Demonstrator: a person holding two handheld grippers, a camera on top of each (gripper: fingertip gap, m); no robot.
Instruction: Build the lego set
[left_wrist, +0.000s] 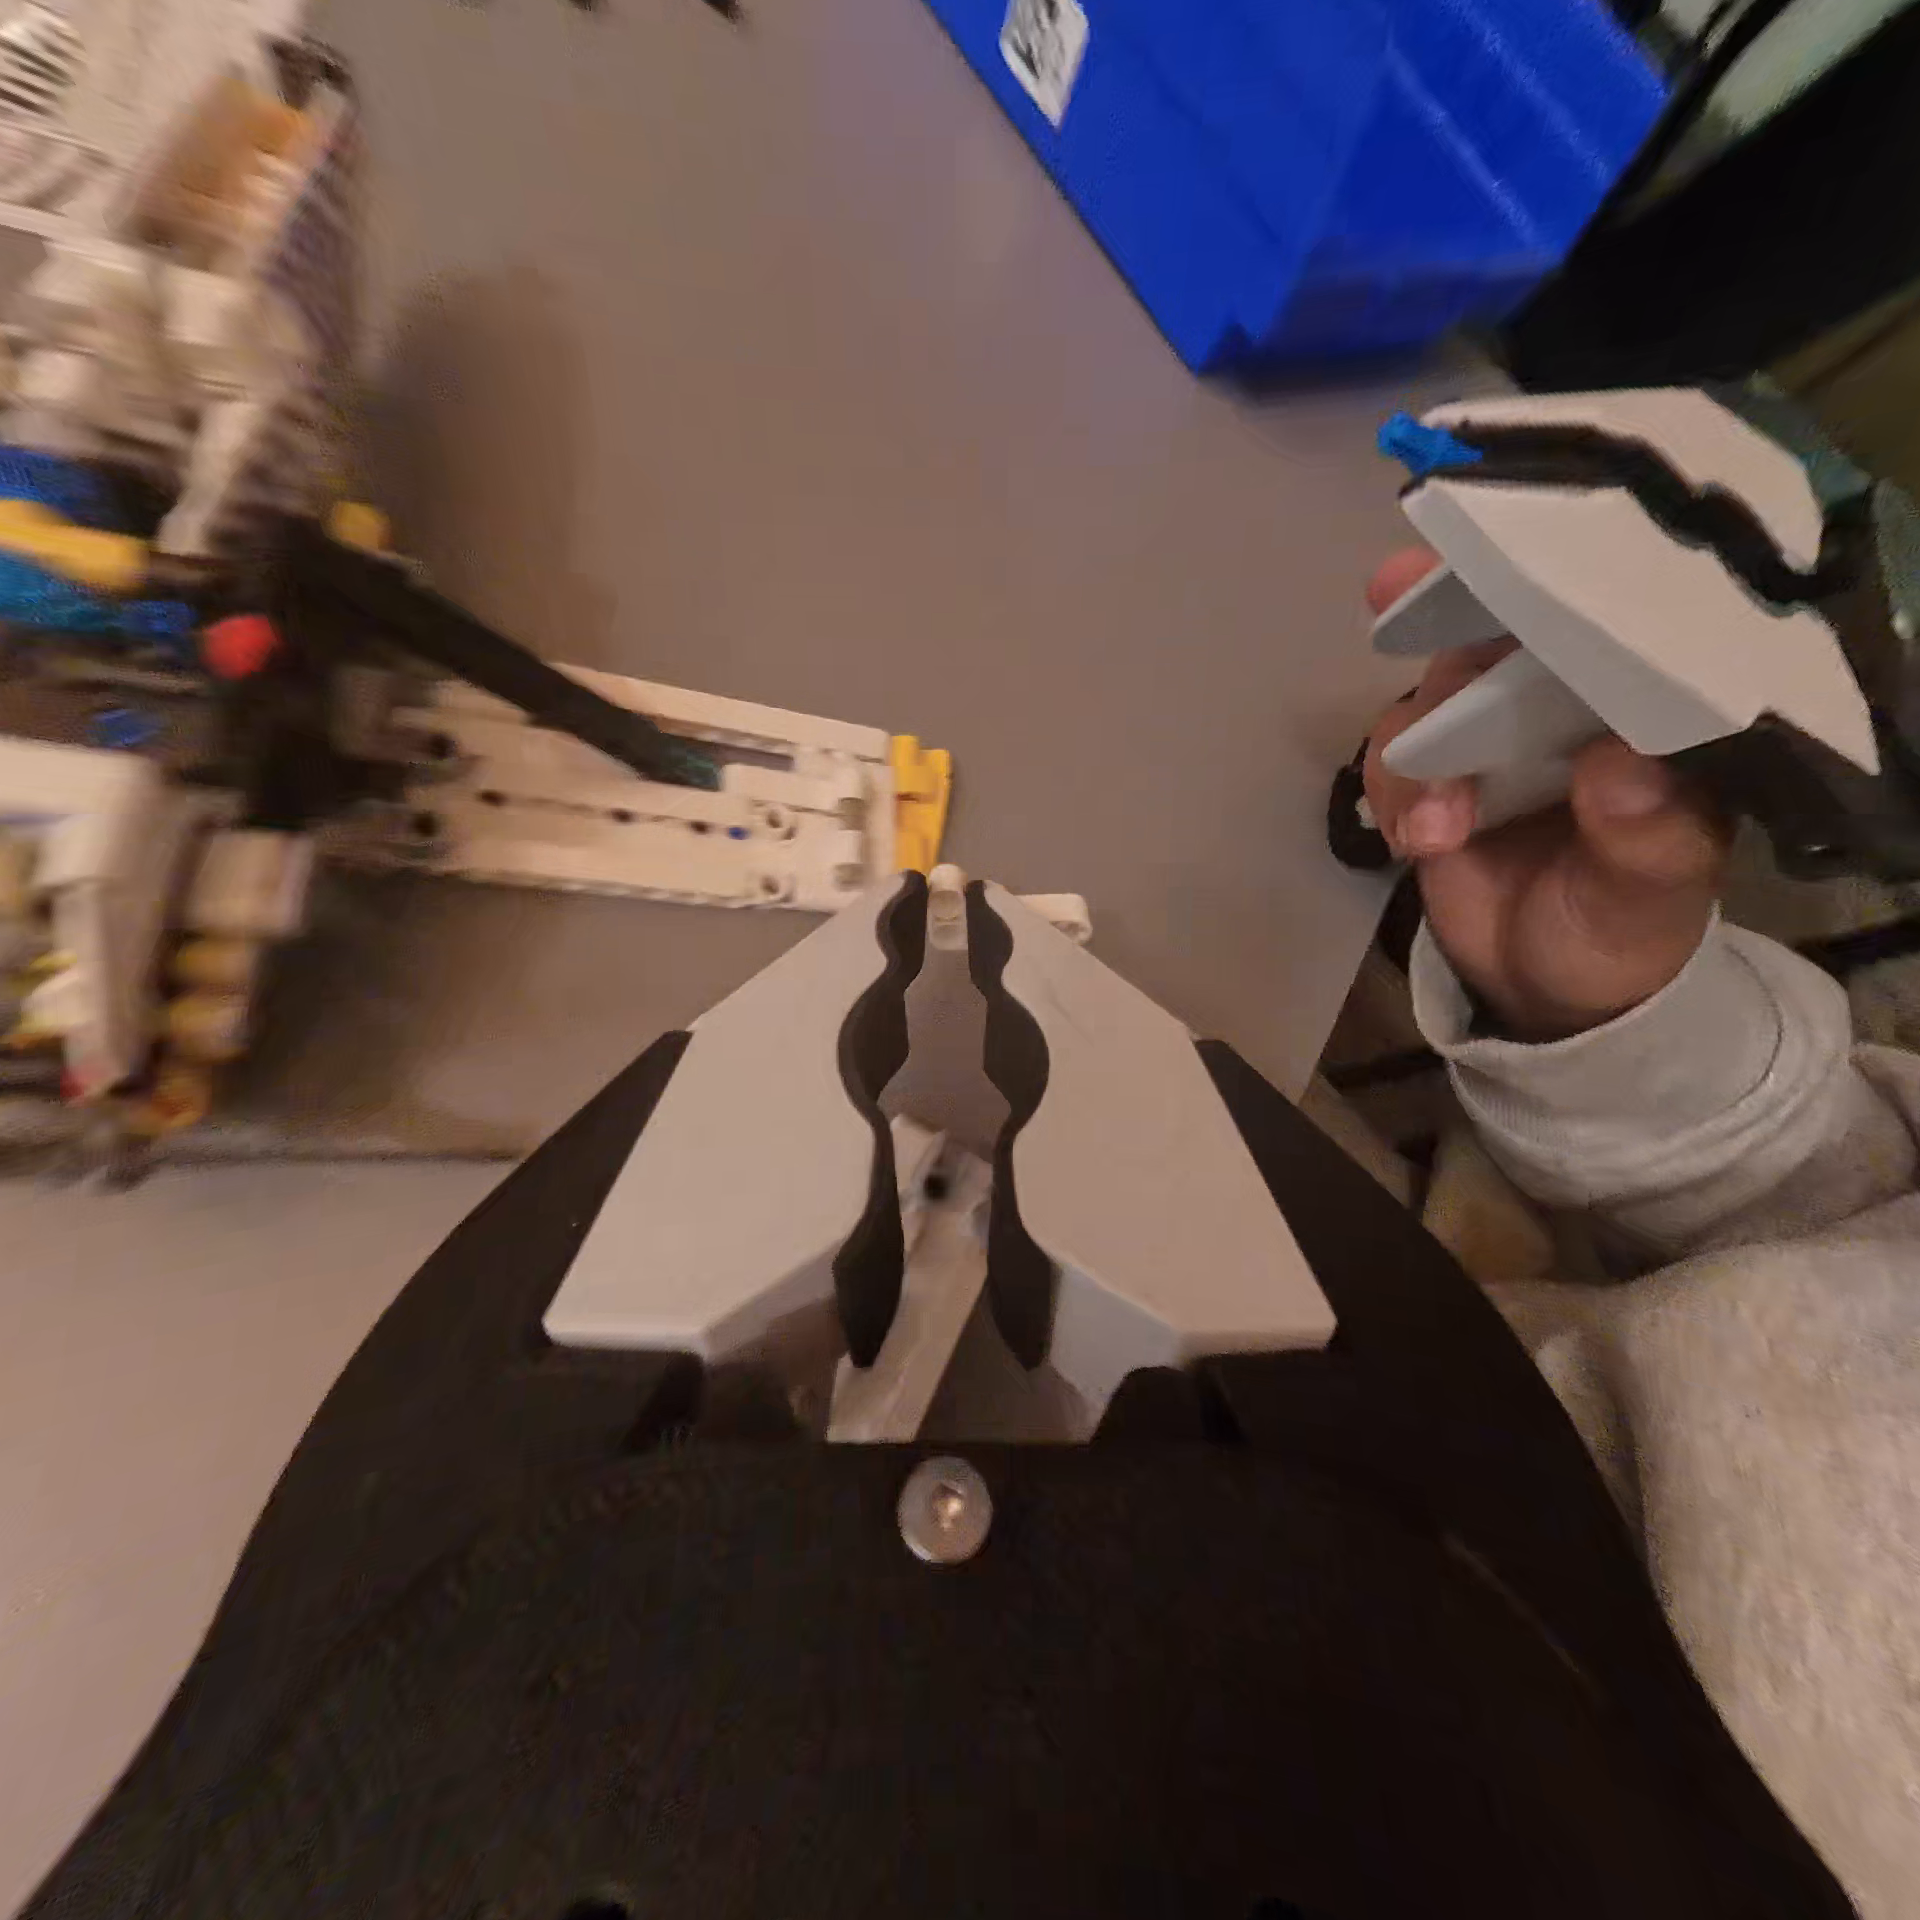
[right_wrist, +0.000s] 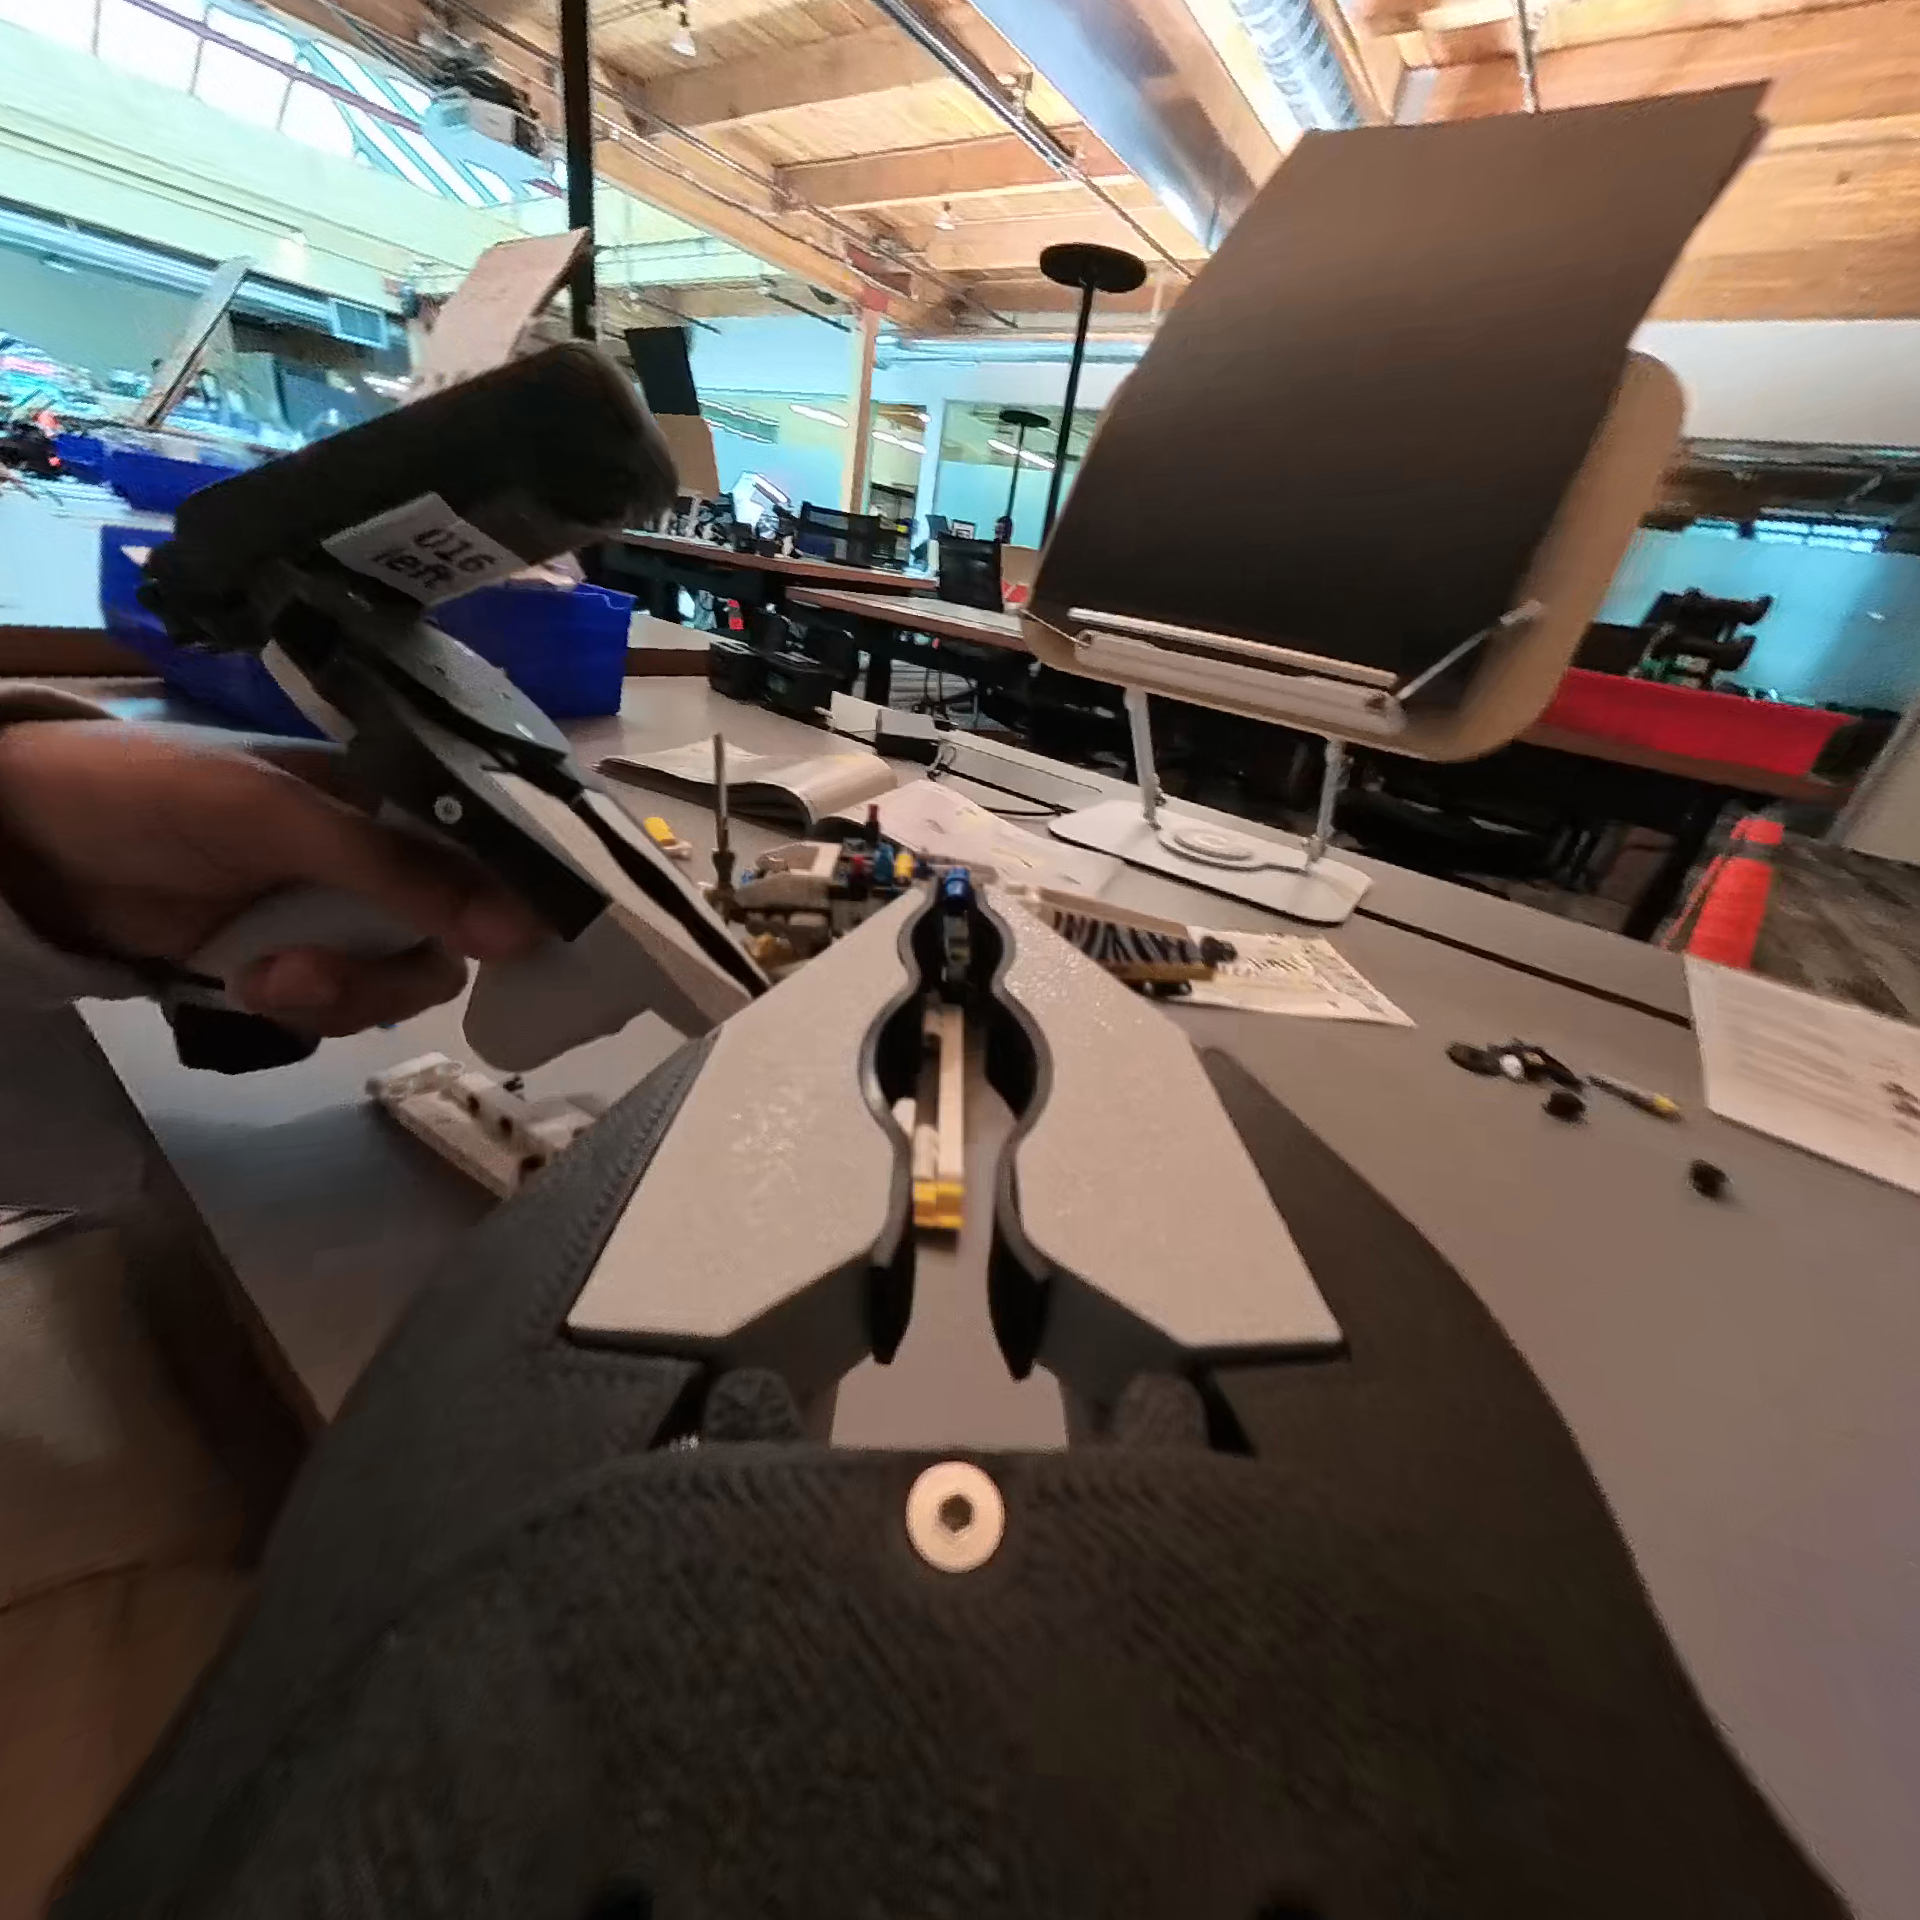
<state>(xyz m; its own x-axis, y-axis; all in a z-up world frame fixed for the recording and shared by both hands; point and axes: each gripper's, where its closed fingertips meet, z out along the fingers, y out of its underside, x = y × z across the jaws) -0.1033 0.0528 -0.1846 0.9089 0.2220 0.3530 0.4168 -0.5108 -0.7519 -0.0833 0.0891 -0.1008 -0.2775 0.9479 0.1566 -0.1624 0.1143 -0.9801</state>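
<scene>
My left gripper (left_wrist: 943, 891) is shut on a small white Lego piece (left_wrist: 945, 920) at its tips, just in front of a white beam assembly with a yellow end (left_wrist: 675, 810) lying on the grey table (left_wrist: 831, 416). A larger, blurred Lego model (left_wrist: 135, 644) stands at the left. My right gripper (right_wrist: 954, 896) is shut on a small blue pin (right_wrist: 954, 891), held in the air. It also shows in the left wrist view (left_wrist: 1405, 462) with the blue pin (left_wrist: 1423, 445). The left gripper (right_wrist: 717, 966) shows at left in the right wrist view, angled down at the table.
A blue bin (left_wrist: 1299, 177) stands at the far side. A tablet on a stand (right_wrist: 1351, 416), an open booklet (right_wrist: 748, 774), paper sheets (right_wrist: 1299, 971), small black parts (right_wrist: 1527, 1070) and a white Lego part (right_wrist: 468, 1112) are on the table. A hand (left_wrist: 1538, 883) holds the right gripper. About 9 cm separates my left fingertips from my right.
</scene>
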